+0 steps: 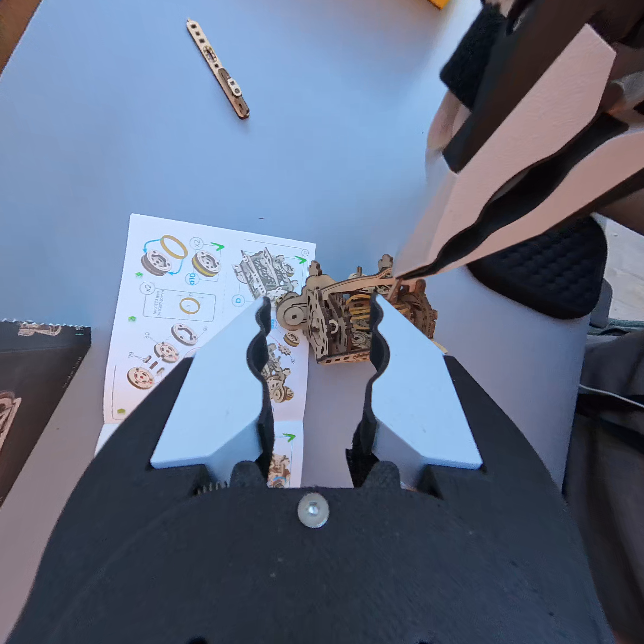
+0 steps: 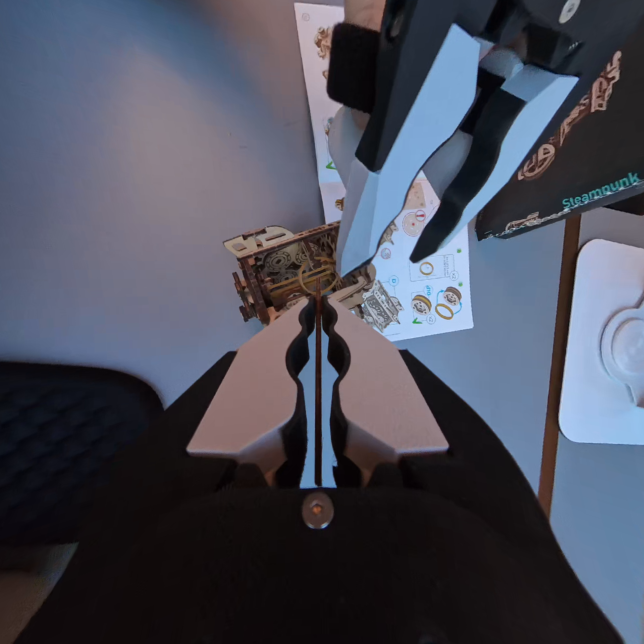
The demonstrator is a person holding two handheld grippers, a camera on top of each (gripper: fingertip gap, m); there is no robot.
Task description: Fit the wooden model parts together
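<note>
The partly built wooden model (image 1: 334,327), with gears and yellow rubber bands inside, stands on the grey table (image 1: 313,156), by the edge of the instruction sheet (image 1: 167,306). My left gripper (image 1: 321,302) is open. Its right finger (image 1: 400,348) covers the model's near right side and no pad presses on it. My right gripper (image 2: 317,304) is shut on a thin flat wooden part (image 2: 317,383), seen edge-on, whose end reaches over the model (image 2: 278,275) by the rubber bands. In the left wrist view the right gripper (image 1: 399,275) comes in from the upper right, tips at the model's top.
A long wooden strip (image 1: 217,68) lies far back on the table. A black box (image 1: 35,383) sits at the left, also in the right wrist view (image 2: 575,139). A black cushion (image 1: 543,271) lies beyond the model. A white tray (image 2: 610,341) sits past a brown table edge (image 2: 557,348).
</note>
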